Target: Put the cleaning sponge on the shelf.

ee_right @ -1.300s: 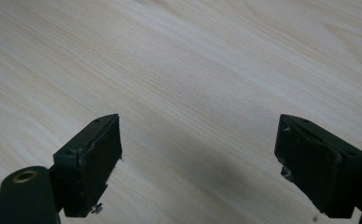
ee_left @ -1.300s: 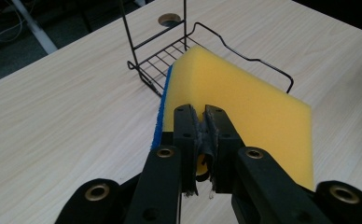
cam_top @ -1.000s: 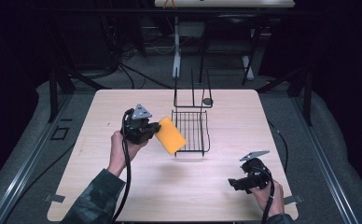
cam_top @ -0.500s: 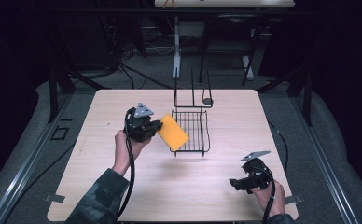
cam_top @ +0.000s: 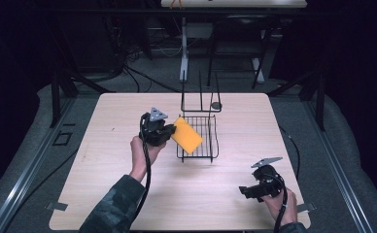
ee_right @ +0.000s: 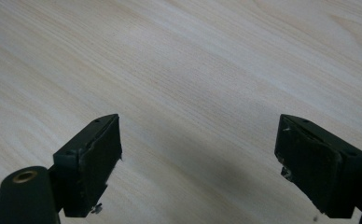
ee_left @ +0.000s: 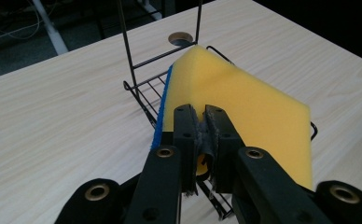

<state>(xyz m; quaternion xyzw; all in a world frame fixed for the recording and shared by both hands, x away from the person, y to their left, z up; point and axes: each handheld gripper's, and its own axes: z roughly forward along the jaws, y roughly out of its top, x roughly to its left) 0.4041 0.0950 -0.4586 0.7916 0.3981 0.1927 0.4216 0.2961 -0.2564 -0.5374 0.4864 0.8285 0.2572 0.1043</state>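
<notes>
Sponge, yellow with a blue scouring face, hangs over the wire rack, pinched by the left gripper: light, soft, best held at its edge. Right gripper gapes empty above the desk.

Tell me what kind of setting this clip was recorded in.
Probably a lab or studio recording rig, not a home: a bare wooden table in a dark room, black metal frame stands around it, loose cables on the floor behind.
</notes>
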